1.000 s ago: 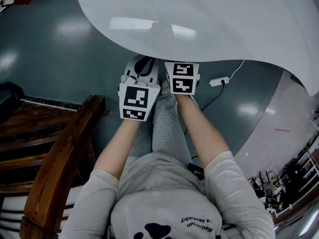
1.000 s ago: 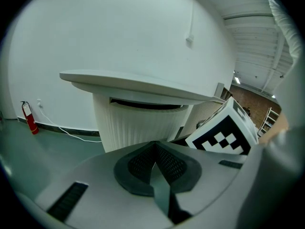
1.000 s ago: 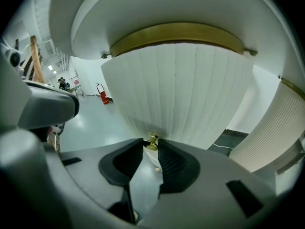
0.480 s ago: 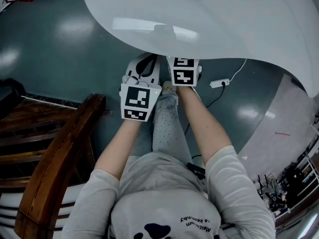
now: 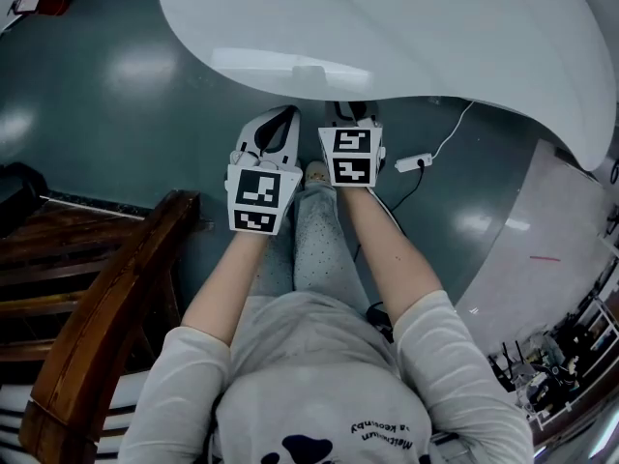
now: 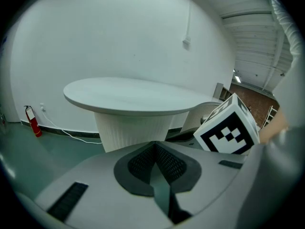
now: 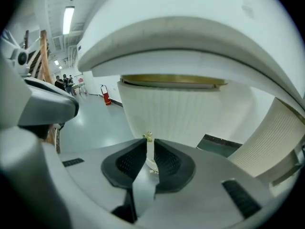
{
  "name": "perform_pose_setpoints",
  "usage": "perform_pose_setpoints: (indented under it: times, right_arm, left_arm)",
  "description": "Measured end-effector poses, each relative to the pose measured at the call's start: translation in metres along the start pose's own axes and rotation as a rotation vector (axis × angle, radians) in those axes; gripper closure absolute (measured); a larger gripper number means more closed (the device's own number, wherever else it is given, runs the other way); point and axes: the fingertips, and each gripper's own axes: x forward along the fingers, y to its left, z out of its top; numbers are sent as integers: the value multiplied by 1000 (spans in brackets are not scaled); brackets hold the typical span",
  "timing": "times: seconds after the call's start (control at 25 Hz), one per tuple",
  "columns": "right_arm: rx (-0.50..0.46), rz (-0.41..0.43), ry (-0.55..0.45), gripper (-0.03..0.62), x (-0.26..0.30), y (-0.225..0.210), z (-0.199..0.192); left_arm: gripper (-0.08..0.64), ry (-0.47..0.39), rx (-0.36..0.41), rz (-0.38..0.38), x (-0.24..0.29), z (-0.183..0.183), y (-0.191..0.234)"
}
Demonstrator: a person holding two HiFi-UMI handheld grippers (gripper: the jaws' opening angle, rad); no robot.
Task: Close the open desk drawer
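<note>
No open drawer made out anywhere, tbh; only white round worktop point(image 5: 406, 37) on ribbed pedestal point(image 7: 181, 113) seen ahead of jaws. Left gripper point(image 6: 155, 147) jaws pressed together, nothing held. Right gripper point(image 7: 148, 147) jaws closing, narrow gap left, small gold bit point(image 7: 149, 137) seen at tips, grip not confirmed. Closing judged not yet started.

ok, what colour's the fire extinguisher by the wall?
Red: the fire extinguisher shows best in the left gripper view.

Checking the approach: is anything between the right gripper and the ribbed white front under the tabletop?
Nothing visible does. The right gripper, jaws closing, faces the ribbed front directly; a small brass piece shows at its tips.
</note>
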Motion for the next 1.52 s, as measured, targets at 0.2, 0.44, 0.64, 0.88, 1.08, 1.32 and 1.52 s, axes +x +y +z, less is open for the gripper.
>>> perform_pose_setpoints:
  times: [0.2,0.44,0.64,0.88,1.08,1.32,1.52]
  right_arm:
    - [20,-6,-28,552,-38,-1,10]
    - [53,-1,-46,568,-79,1,25]
    - [73,-8,-85,574,-112,-4,41]
    - [61,-20,-143,575,-156,-7,63]
    - [47,-26,-201,575,-194,-6,84]
    - [15,-31,-273,575,-235,-1,110]
    - [10,-26,-320,575,-271,5,126]
  left_arm:
    - [551,-1,11,-17,-16,12,-19]
    - [551,-21,38,-33,-38,38,-40]
    - [551,-51,56,-30,-58,62,-49]
    - [551,-98,86,-33,-83,89,-57]
    - [551,-124,100,-38,-105,102,-69]
    - [551,-179,111,-53,-137,123,-88]
    - [551,-230,117,-62,-164,142,-105]
